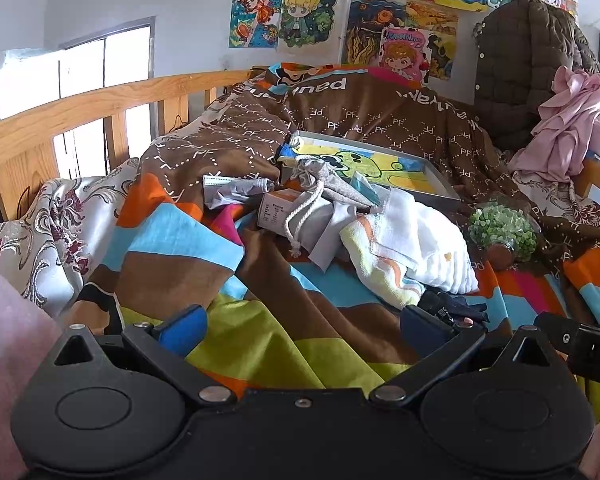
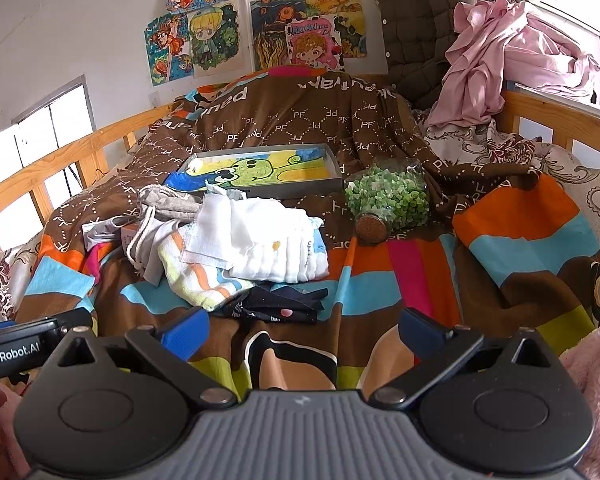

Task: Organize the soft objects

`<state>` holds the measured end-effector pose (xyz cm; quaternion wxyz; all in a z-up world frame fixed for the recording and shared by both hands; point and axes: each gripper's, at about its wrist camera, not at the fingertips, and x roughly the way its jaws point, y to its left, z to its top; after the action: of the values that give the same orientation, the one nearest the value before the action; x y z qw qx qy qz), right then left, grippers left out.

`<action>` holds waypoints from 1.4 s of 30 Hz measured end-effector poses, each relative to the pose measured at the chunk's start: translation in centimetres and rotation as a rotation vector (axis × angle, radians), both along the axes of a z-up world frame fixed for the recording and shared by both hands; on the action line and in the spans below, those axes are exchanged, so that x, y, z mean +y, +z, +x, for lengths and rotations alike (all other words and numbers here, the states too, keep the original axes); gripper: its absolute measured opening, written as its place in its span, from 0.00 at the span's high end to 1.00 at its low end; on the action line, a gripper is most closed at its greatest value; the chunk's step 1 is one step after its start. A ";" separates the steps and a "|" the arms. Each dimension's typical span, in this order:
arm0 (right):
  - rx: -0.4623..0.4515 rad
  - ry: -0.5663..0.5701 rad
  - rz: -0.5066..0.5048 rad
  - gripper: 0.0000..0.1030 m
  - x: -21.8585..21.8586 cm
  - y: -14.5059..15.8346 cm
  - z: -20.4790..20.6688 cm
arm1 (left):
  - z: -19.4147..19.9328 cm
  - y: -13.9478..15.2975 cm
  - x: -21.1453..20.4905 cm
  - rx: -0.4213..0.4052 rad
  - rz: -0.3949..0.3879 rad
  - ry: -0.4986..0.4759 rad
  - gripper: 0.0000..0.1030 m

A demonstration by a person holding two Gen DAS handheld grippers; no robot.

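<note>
soft white gauze cloth (image 2: 276, 240), glossy glass jar (image 2: 388, 196) with cork stopper, varnished wood bed rail (image 1: 100, 104)

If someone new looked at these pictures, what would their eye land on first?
Probably the bright striped bedspread, with a heap of soft cloths at its middle. Next, the jar of green pellets lying on its side to the right of the heap, and the frog picture in a tray behind.

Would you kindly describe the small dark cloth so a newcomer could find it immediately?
Start at the striped bedspread on the wooden bed. In front of the white folded cloth lies the dark navy cloth, nearest the grippers. It alone is dark, with a small pink spot.
</note>
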<state>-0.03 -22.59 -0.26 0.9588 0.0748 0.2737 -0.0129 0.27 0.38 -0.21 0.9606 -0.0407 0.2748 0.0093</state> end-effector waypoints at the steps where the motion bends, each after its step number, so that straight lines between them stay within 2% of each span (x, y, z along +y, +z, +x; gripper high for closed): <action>1: 0.000 0.000 0.000 0.00 0.0 0.0 0.0 | 0.0 0.0 0.0 0.000 -0.001 0.000 0.01; 42: 0.006 0.000 -0.002 0.00 0.0 0.1 0.0 | 0.1 0.0 0.0 0.003 0.000 0.000 0.01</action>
<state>0.00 -22.57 -0.19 0.9581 0.0738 0.2765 -0.0132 0.33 0.41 -0.26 0.9601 -0.0407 0.2764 0.0094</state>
